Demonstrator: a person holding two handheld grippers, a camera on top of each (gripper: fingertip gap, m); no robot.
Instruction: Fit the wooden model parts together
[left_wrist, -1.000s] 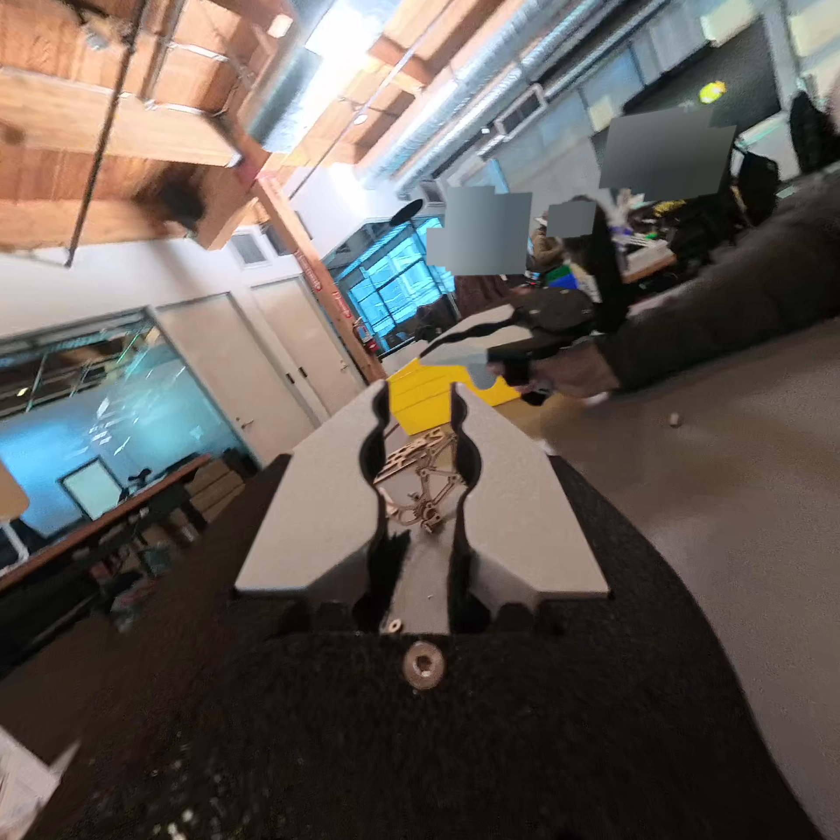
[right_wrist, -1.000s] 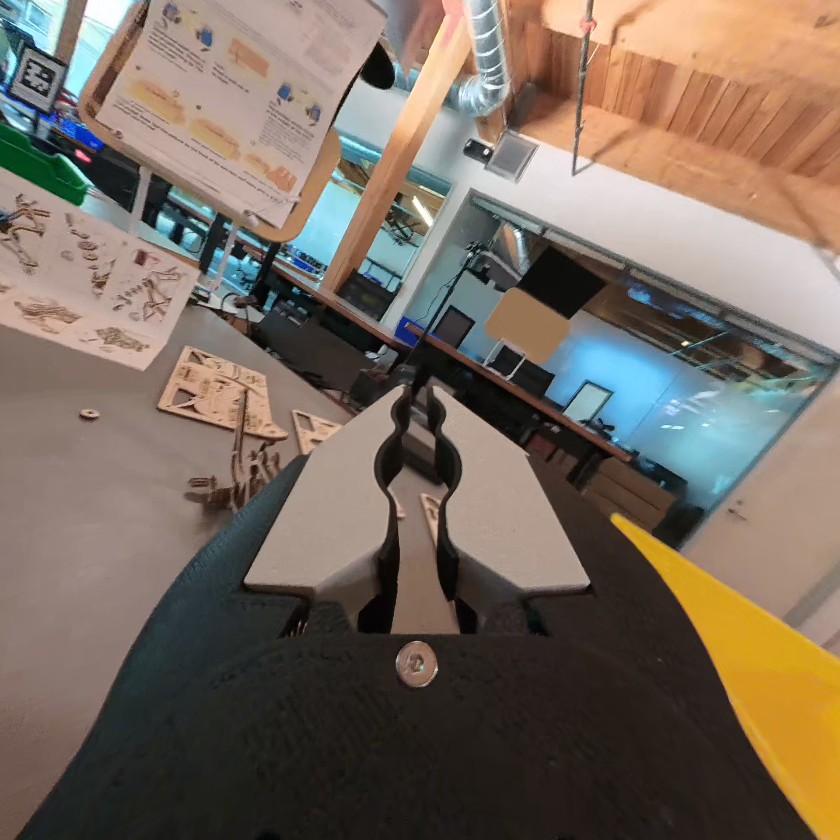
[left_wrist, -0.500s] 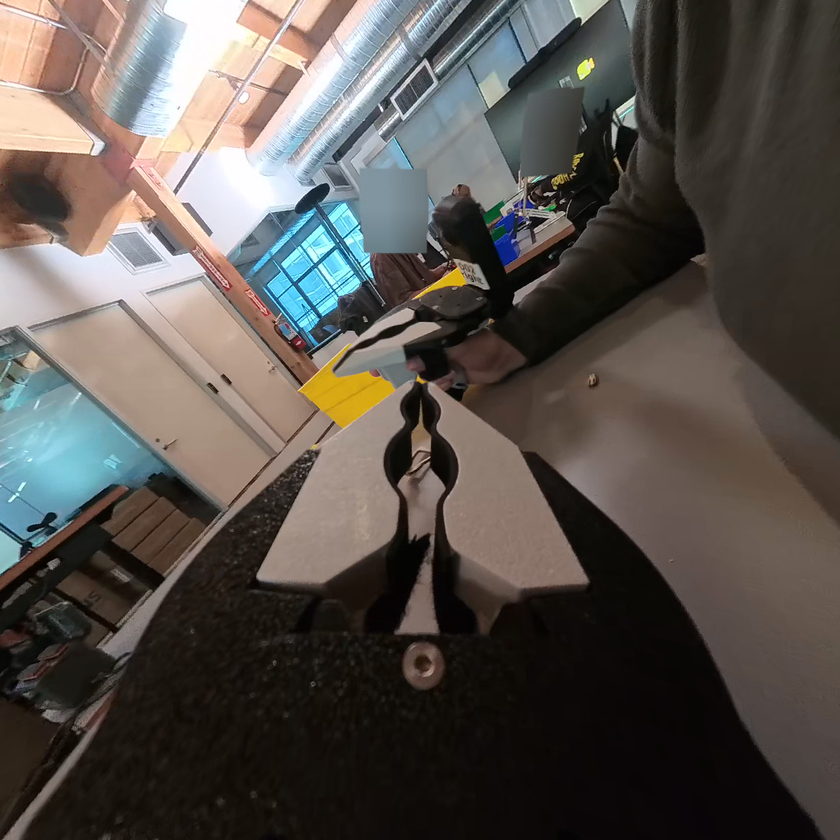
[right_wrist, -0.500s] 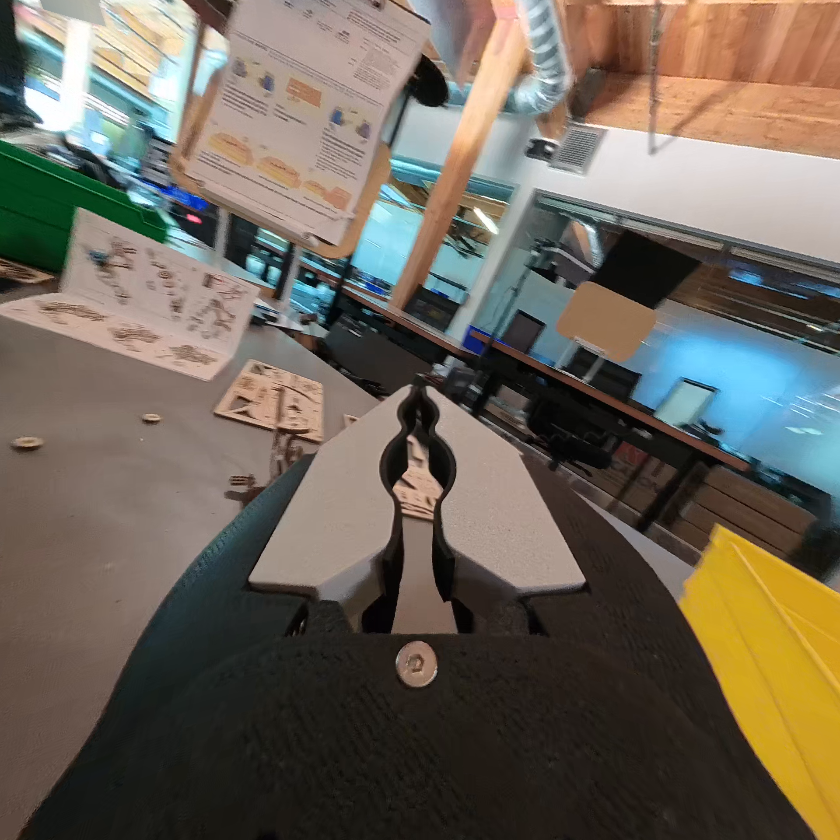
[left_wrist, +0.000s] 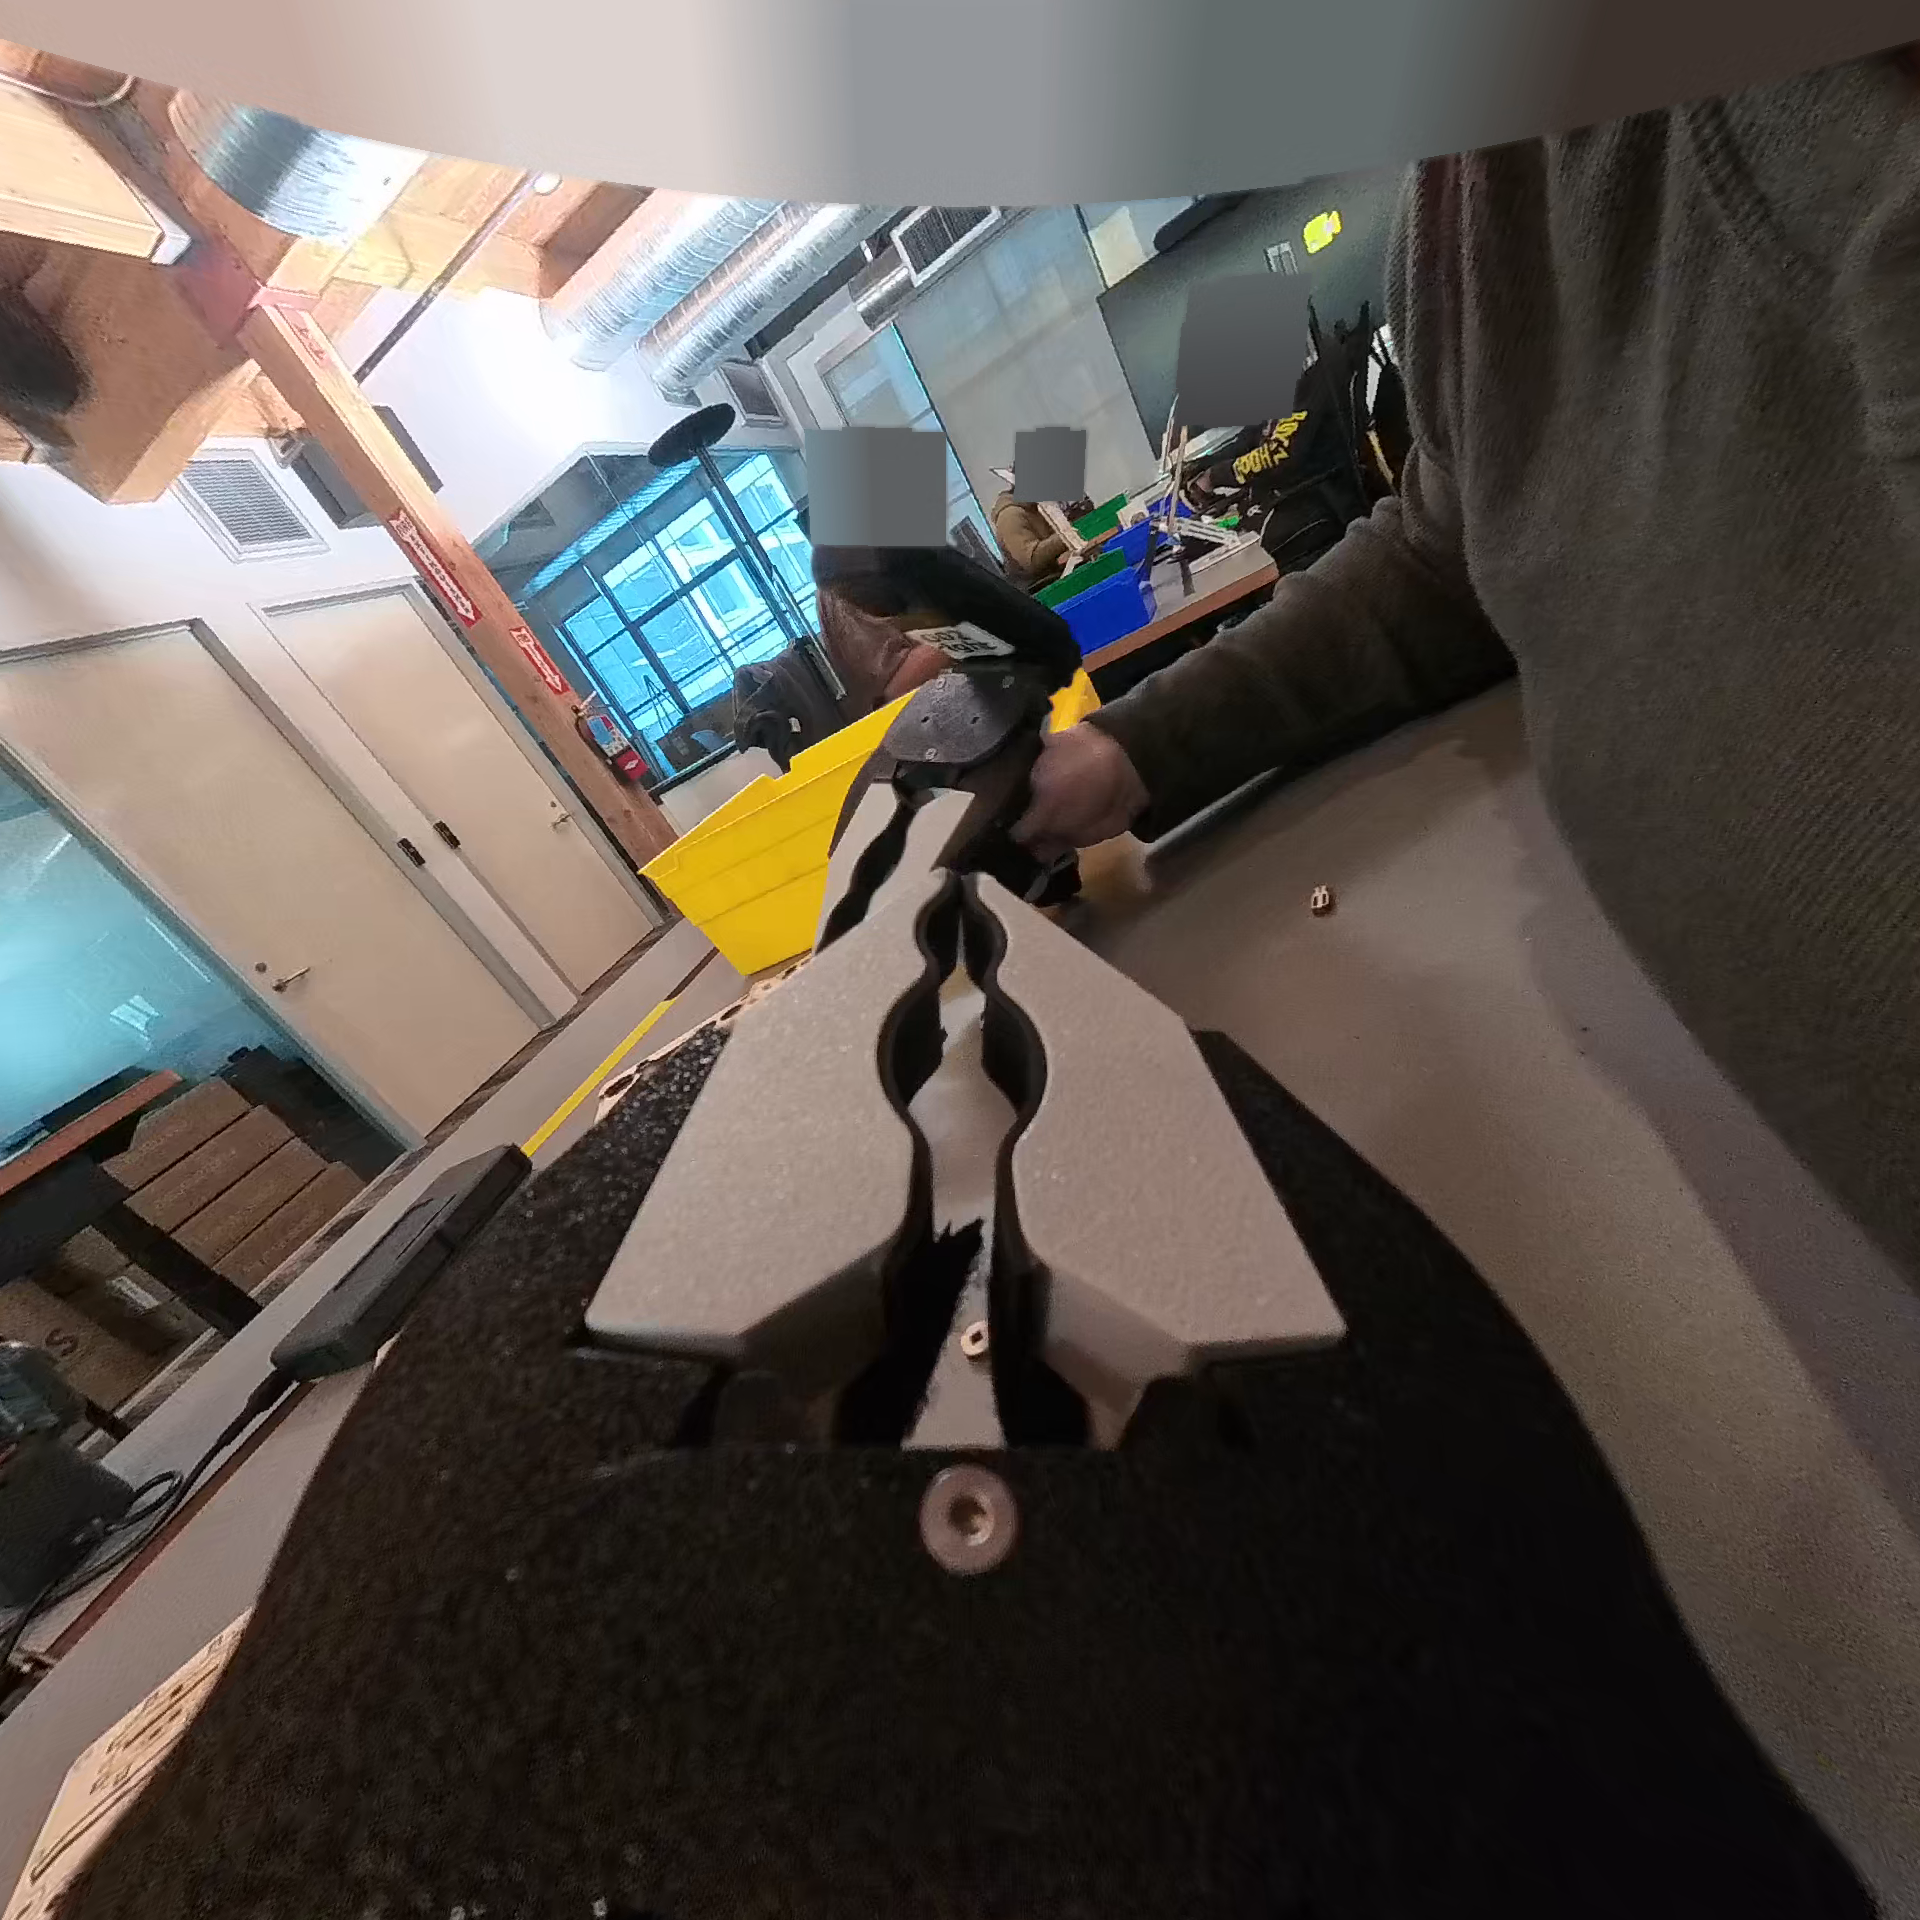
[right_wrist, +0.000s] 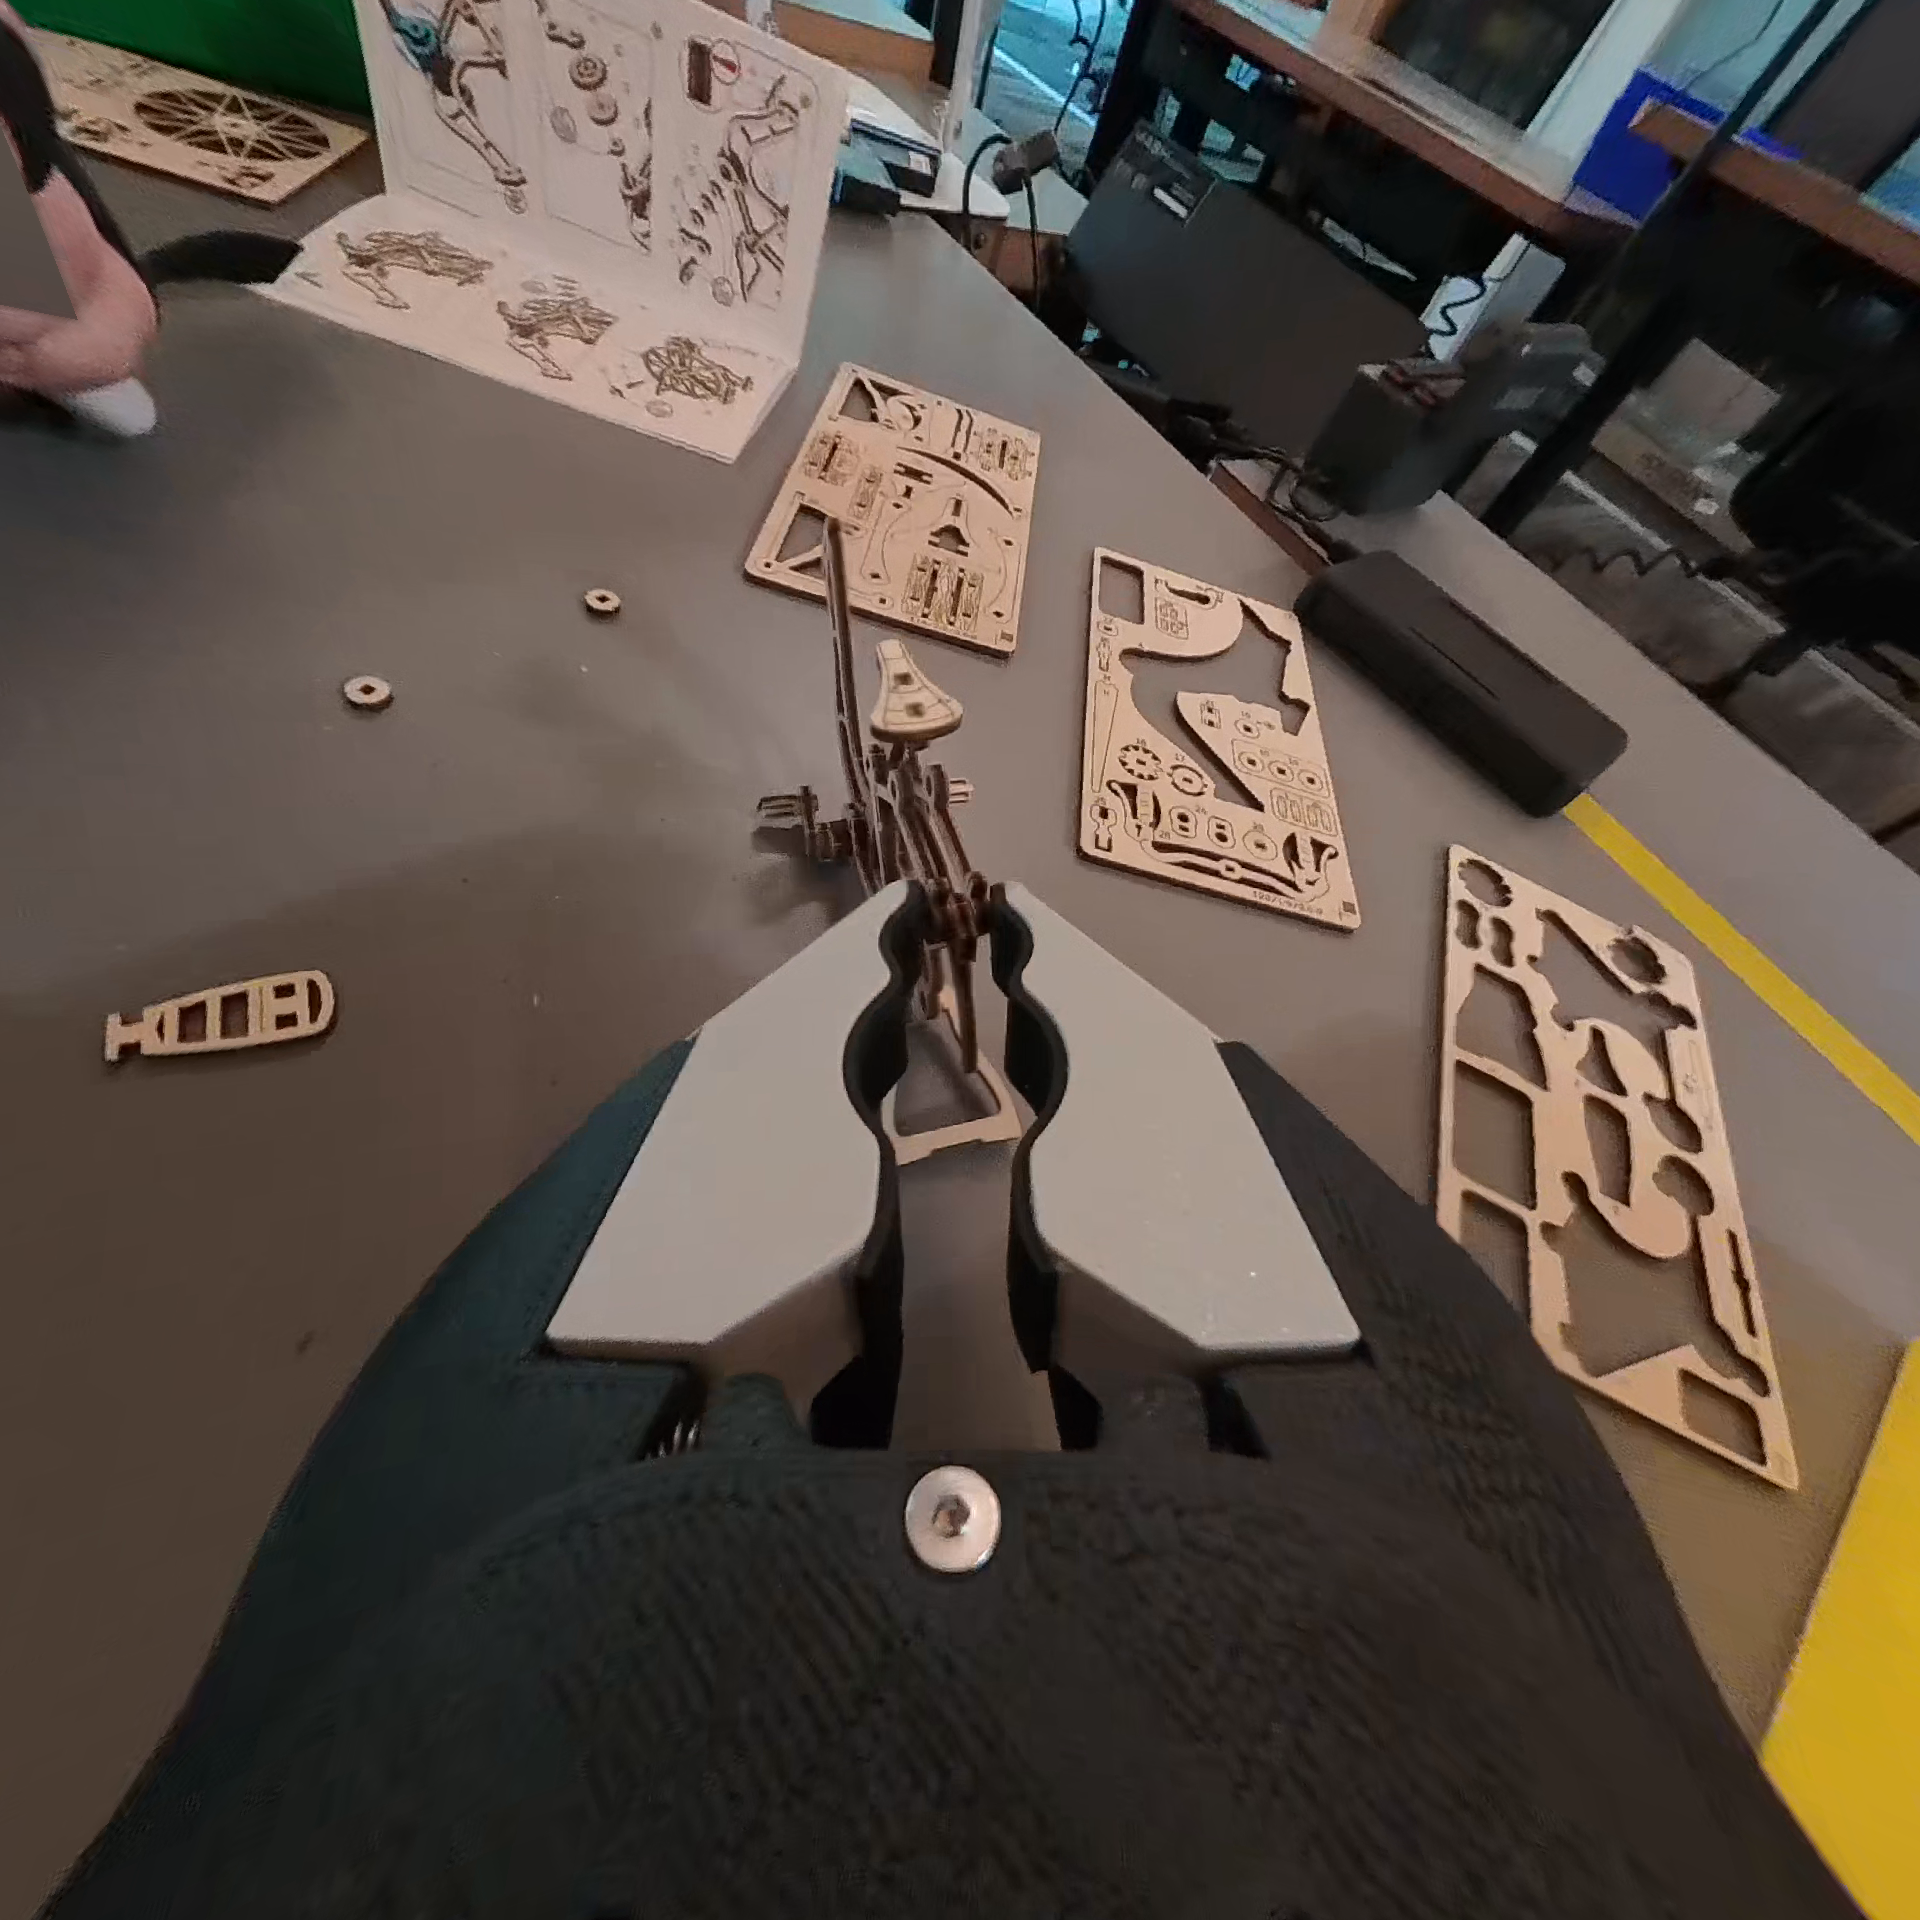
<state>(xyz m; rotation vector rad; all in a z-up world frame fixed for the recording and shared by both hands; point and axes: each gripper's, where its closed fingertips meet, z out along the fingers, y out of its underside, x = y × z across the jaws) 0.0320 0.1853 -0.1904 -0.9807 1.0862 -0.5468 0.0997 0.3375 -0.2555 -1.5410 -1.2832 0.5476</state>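
Observation:
In the right wrist view a partly built wooden model (right_wrist: 896, 769), a thin frame with a saddle on top, stands upright on the grey table (right_wrist: 468, 883). My right gripper (right_wrist: 951, 906) has its tips closed on the model's near end. A flat triangular wooden piece (right_wrist: 951, 1127) lies under the jaws. My left gripper (left_wrist: 957, 885) is shut, with nothing visible between its fingers, low over the table. It points at the right gripper (left_wrist: 902, 831), which a hand holds just beyond it. The model is hidden in the left wrist view.
Three punched wooden part sheets (right_wrist: 906, 511) (right_wrist: 1210, 727) (right_wrist: 1605, 1153) lie right of the model. A slotted loose part (right_wrist: 223, 1013) and two small rings (right_wrist: 368, 691) lie left. An open instruction booklet (right_wrist: 582, 208) stands behind, a black box (right_wrist: 1455, 675) far right, a yellow bin (left_wrist: 764, 862) beside. The tips of one gripper are about 20 cm away from the tips of the other.
One second ago the left gripper held the wooden model; now it is shut without it. The right gripper has tilted down from the room to the table and closed on the model.

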